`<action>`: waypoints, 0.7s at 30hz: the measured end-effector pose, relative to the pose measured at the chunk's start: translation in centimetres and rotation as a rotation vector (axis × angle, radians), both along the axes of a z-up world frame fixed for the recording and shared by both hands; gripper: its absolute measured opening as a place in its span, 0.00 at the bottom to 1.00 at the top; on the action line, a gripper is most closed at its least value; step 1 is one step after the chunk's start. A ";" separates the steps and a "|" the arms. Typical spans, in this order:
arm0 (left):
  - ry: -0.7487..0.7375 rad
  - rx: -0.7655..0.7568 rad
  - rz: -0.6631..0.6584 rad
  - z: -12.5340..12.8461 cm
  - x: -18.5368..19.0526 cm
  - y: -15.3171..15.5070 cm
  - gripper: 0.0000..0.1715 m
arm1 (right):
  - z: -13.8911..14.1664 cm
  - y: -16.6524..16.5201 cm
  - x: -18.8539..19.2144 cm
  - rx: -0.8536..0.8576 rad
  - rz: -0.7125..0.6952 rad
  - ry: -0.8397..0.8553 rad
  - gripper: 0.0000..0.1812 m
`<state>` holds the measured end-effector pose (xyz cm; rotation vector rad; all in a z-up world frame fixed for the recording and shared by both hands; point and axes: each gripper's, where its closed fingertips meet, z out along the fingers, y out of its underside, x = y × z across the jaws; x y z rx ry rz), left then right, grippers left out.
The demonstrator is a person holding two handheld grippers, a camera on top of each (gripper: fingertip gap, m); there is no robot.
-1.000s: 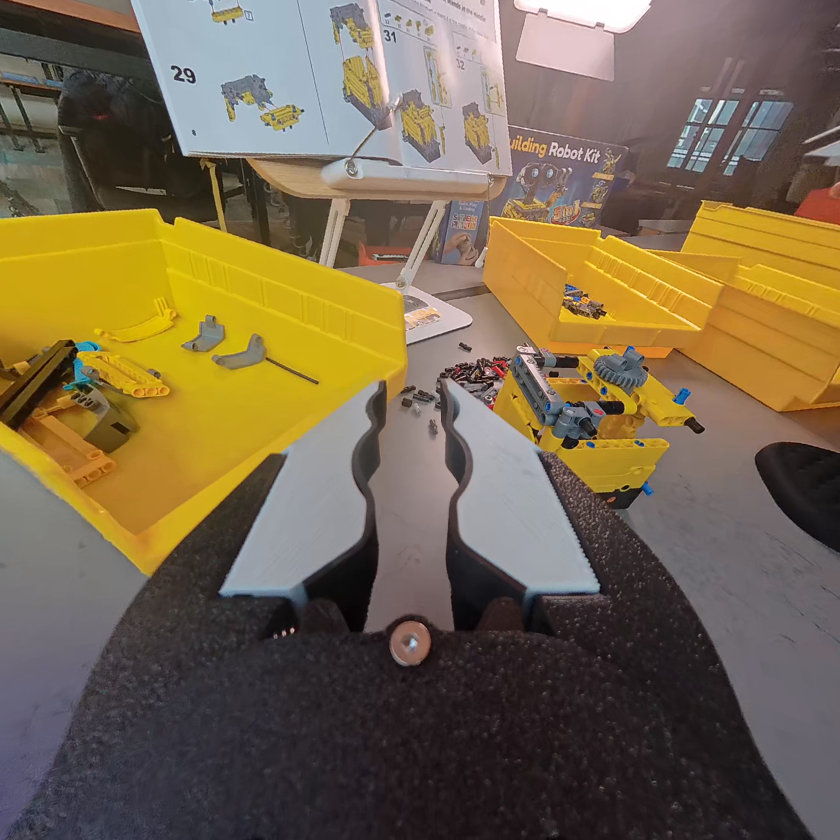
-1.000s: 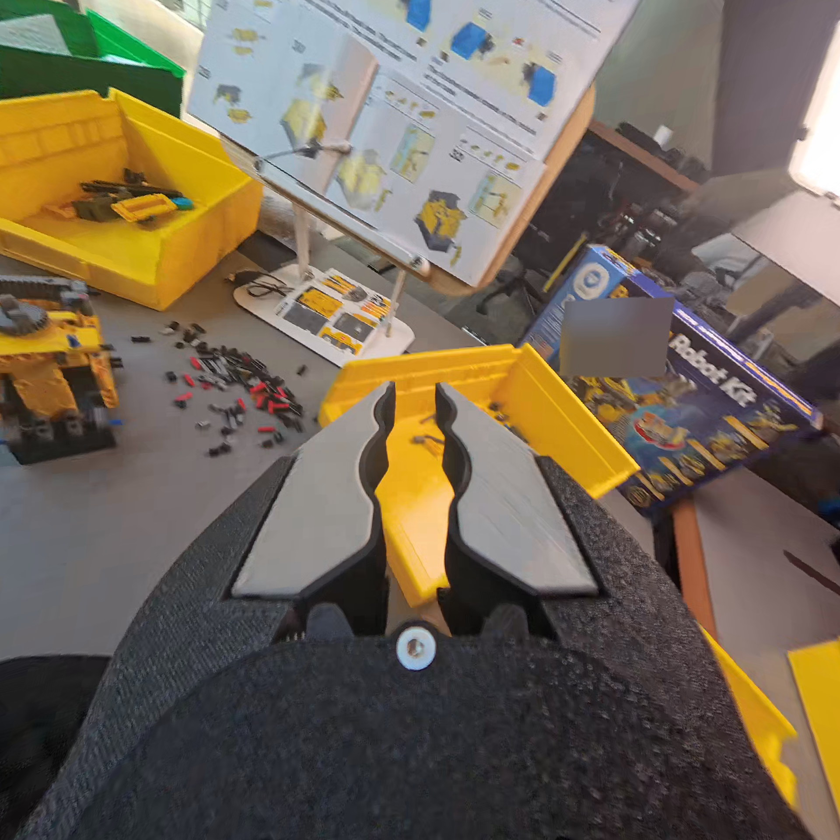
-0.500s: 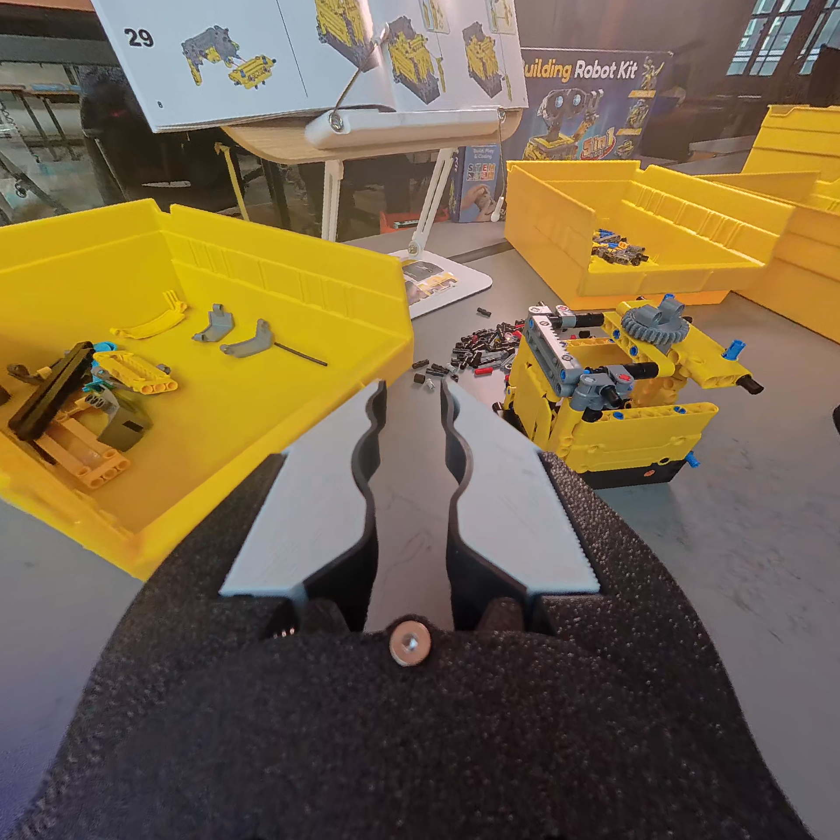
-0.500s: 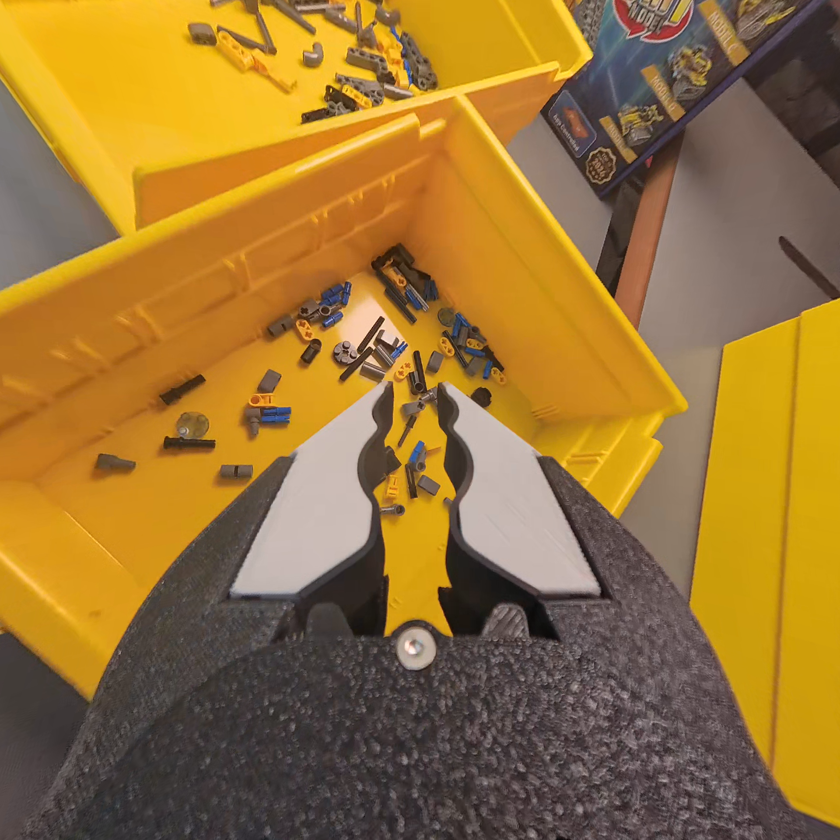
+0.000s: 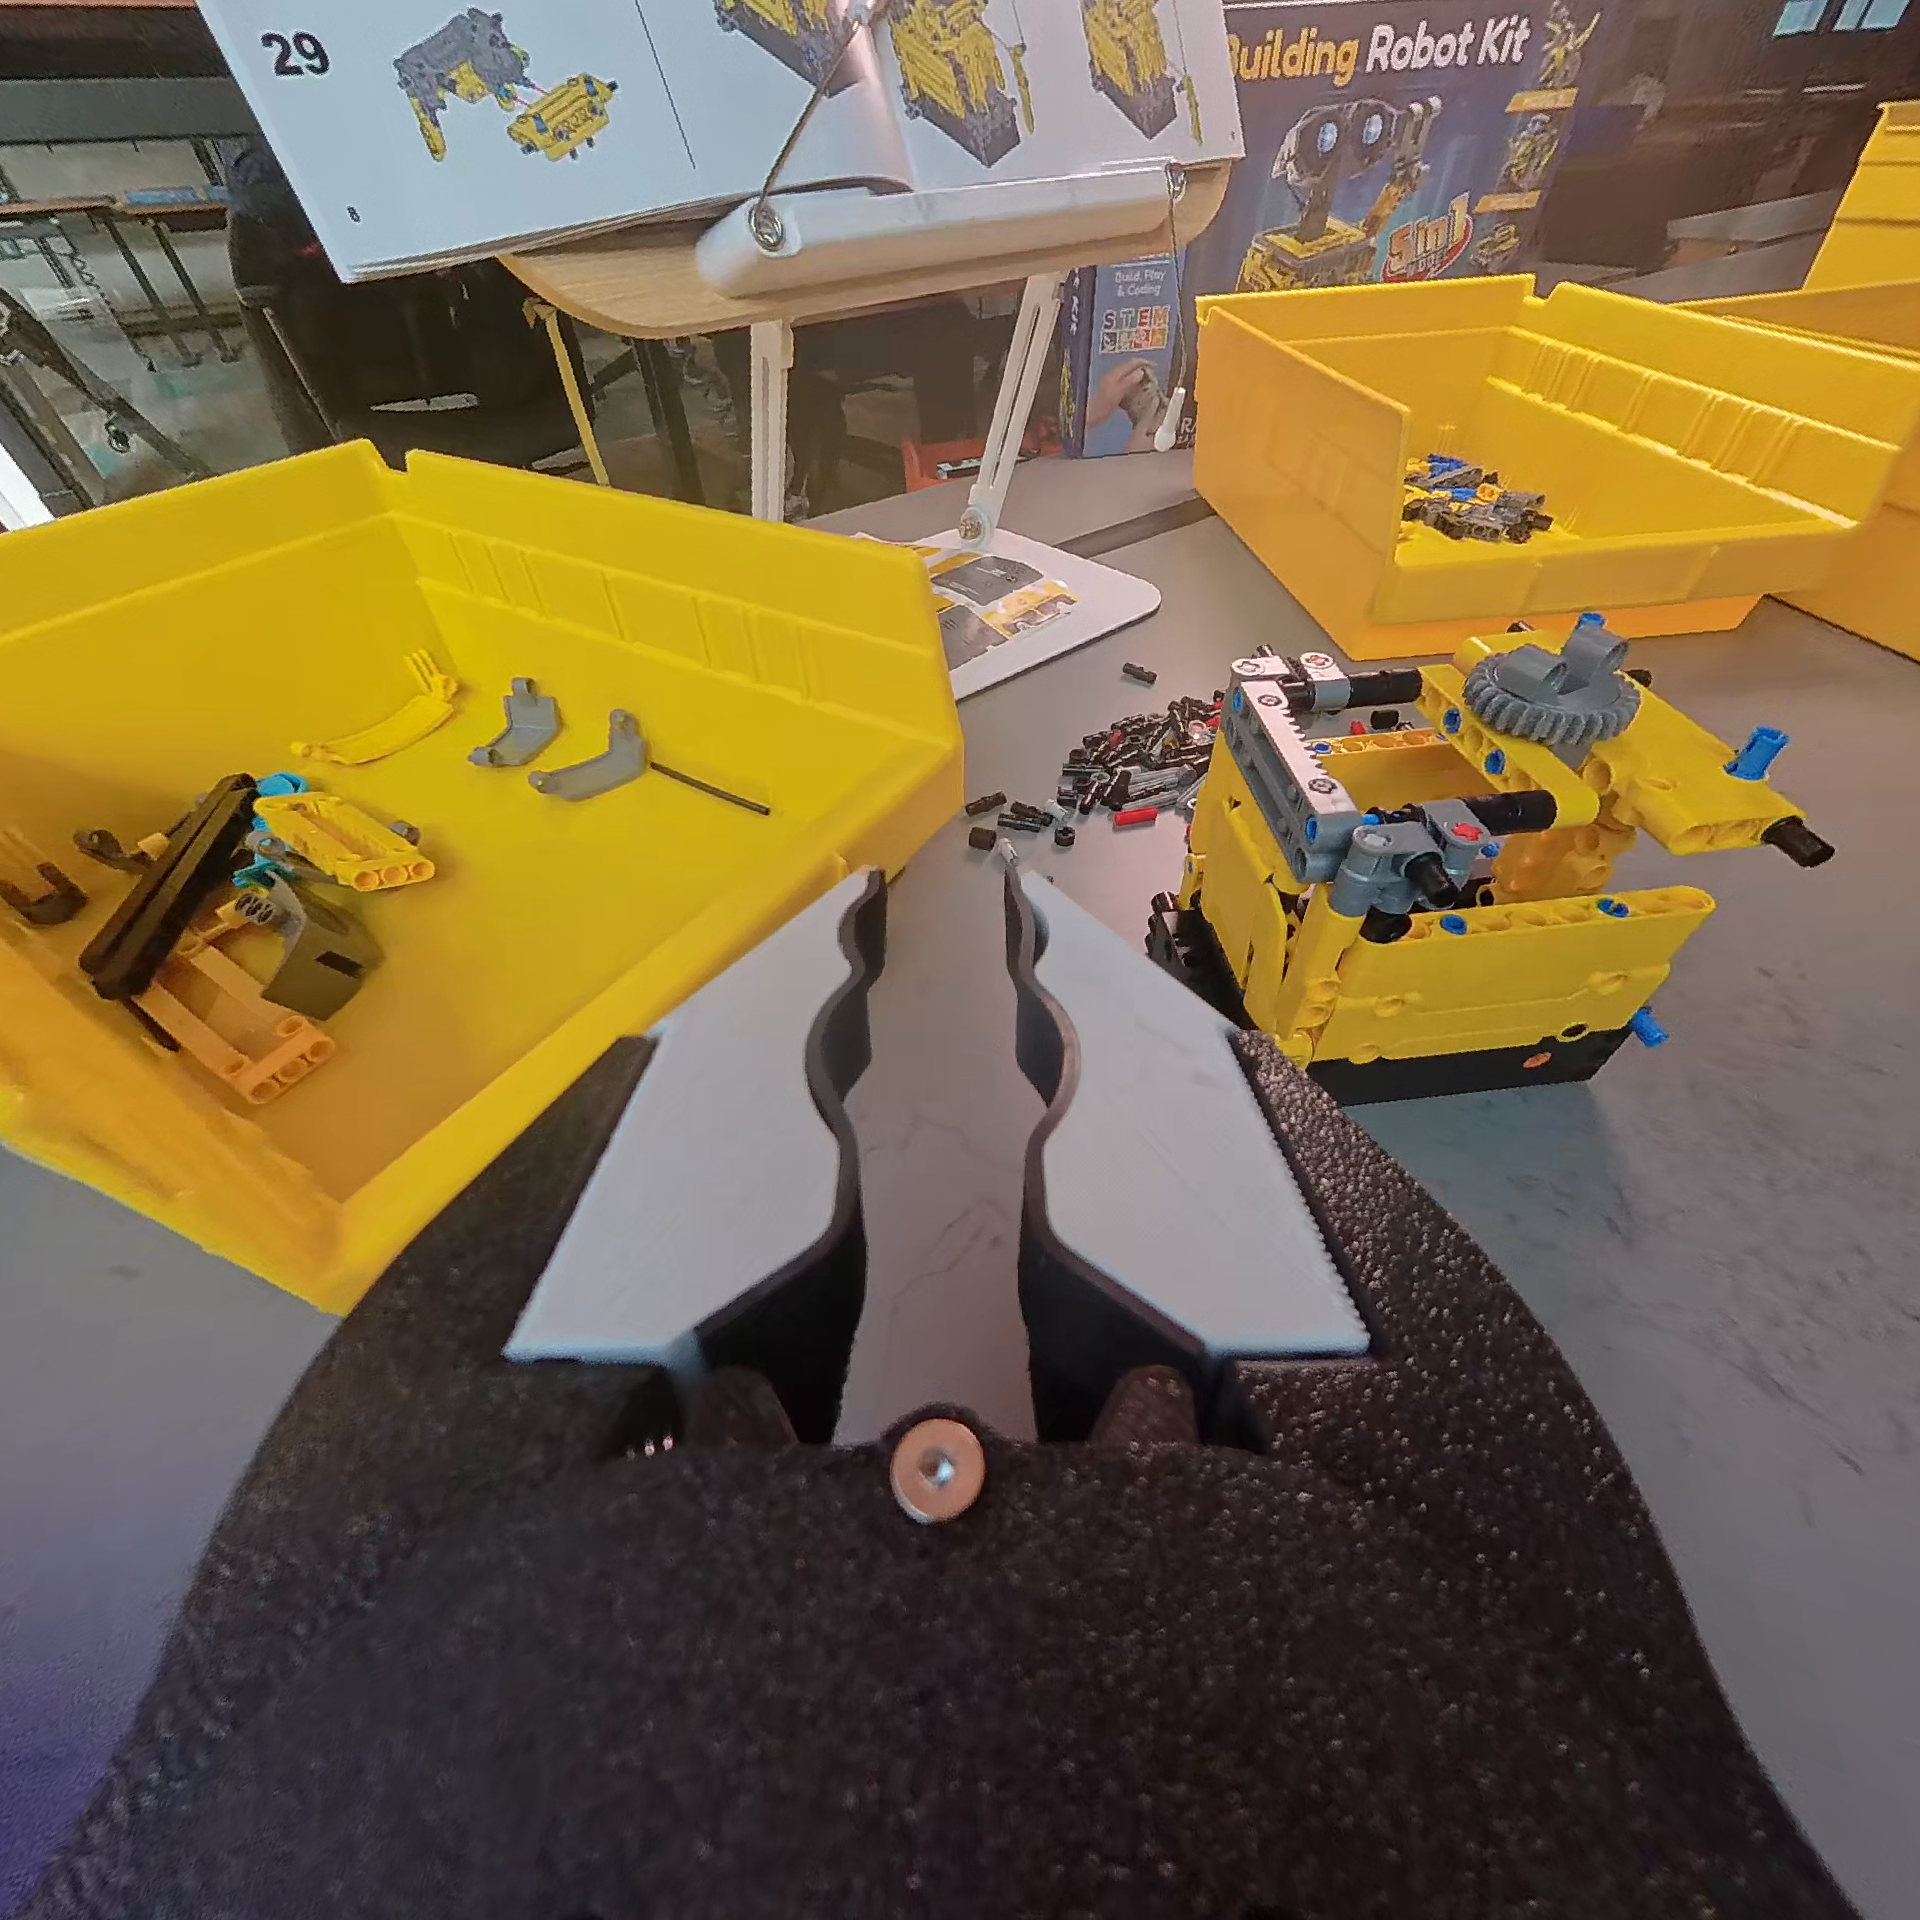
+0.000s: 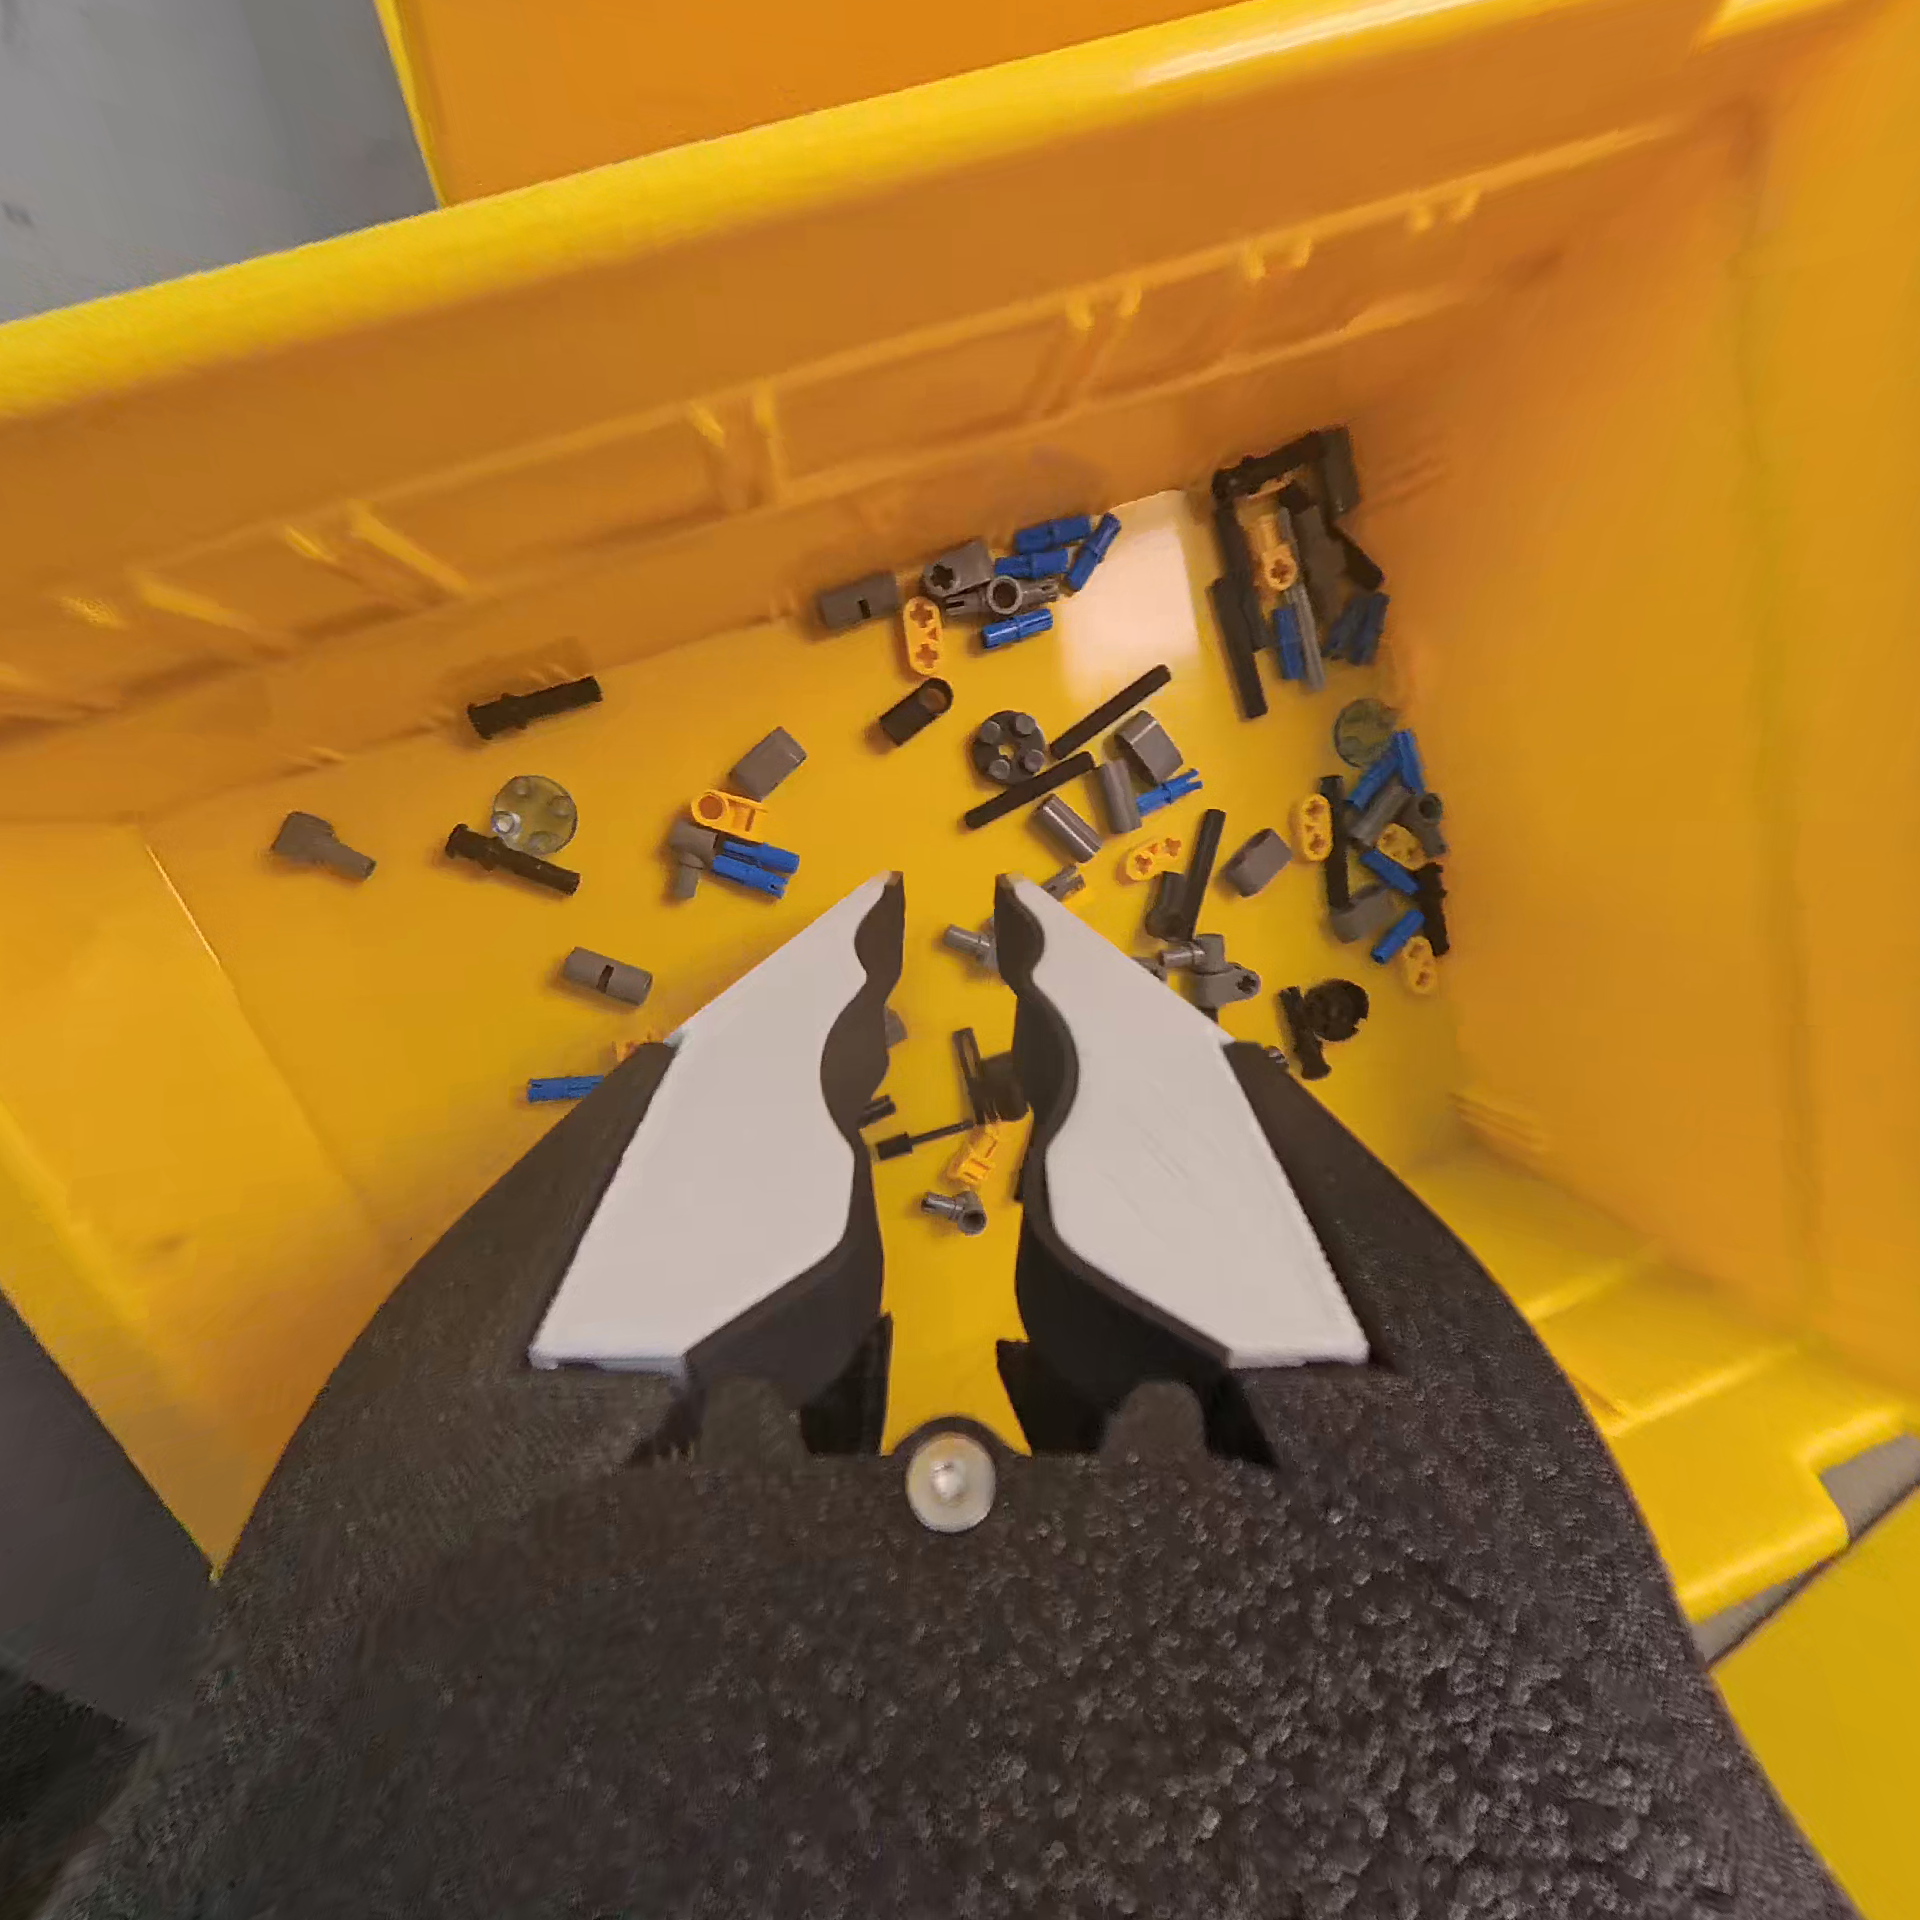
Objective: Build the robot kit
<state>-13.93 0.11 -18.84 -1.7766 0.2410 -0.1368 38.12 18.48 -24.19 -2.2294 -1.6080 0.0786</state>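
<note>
Two tools, both parted and empty: left tool [image 5: 943, 883] above the table [image 5: 1558, 1299], right tool [image 6: 948, 883] over small parts [image 6: 1101, 769] in a yellow bin [image 6: 623, 312].

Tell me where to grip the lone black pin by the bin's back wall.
Take the black pin across its mid-shaft from above, jaws turned crosswise to its length. It lies flat on the floor of the yellow bin, clear of other pieces; the wall probably blocks a side approach.

Your two views are bright and evenly lit. The right view is blurred at the yellow bin [image 6: 727, 312] walls, with a white glare patch on its floor. Edges bend strongly.
</note>
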 end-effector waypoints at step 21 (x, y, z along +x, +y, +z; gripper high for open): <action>0.071 -0.029 0.020 -0.7 0.2 0.2 0.13 | -2.5 -3.5 -1.3 -0.183 0.468 -0.138 0.12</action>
